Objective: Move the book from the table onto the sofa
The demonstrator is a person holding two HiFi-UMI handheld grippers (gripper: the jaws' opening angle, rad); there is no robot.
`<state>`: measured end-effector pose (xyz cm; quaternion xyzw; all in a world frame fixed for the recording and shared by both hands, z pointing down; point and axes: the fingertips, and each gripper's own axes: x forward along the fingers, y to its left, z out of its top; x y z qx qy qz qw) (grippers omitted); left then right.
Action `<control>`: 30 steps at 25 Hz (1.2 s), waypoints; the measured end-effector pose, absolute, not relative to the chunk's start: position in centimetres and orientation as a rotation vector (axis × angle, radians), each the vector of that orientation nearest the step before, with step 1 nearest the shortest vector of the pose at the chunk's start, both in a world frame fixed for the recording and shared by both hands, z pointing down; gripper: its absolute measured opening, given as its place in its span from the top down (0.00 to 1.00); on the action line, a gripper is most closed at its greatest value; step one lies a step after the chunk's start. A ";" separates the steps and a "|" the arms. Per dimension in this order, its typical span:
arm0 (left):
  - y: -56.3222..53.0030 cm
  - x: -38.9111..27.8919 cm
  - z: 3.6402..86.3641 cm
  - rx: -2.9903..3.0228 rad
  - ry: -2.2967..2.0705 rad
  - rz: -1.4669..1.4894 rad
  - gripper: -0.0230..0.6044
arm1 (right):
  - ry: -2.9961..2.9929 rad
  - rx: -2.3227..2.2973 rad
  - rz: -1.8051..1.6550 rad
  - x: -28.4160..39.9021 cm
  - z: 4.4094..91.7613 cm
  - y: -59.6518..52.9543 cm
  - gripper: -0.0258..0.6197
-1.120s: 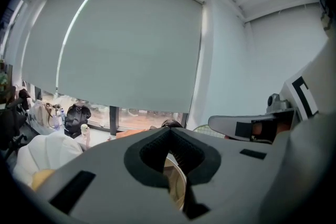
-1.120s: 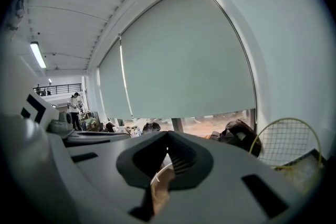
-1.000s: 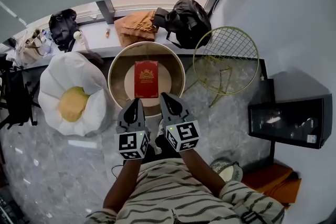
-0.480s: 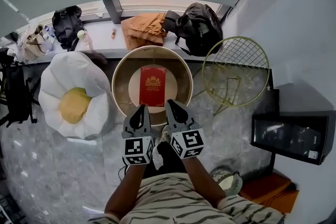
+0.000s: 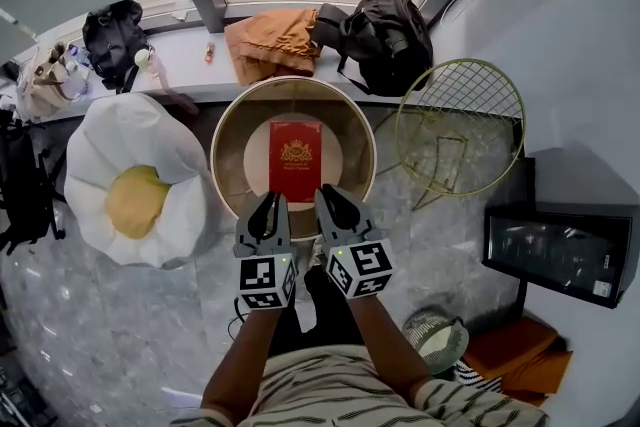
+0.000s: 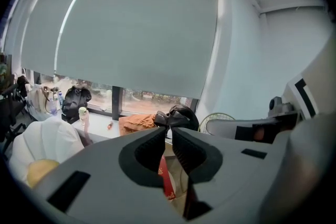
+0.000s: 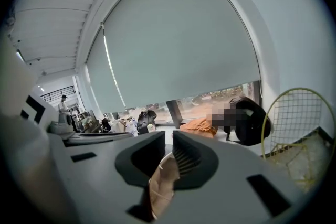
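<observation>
Task barely begun. Red book (image 5: 295,160) lies flat at centre of round desk (image 5: 232,155), untouched. Left gripper (image 5: 270,201) and right gripper (image 5: 326,195), both pressed together and empty, hover at near rim. Remaining: grasp, carry to white sofa (image 5: 110,140), set down.

Left claw (image 5: 271,202), right claw (image 5: 328,196) side by side, both closed, empty.

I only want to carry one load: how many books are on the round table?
1. The red book lies flat at the middle of the round table. The left gripper and right gripper cover part of the near rim.
</observation>
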<state>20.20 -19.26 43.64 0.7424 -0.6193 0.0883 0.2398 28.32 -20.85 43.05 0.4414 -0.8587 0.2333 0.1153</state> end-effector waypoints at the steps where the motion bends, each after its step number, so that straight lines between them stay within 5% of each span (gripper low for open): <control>1: -19.4 19.8 44.3 2.023 -1.687 0.240 0.91 | -2.505 1.292 0.694 28.1 43.6 -21.1 0.90; 30: -22.0 17.4 64.6 1.775 -1.340 0.359 0.57 | -2.128 1.242 1.098 28.4 64.3 -24.0 0.55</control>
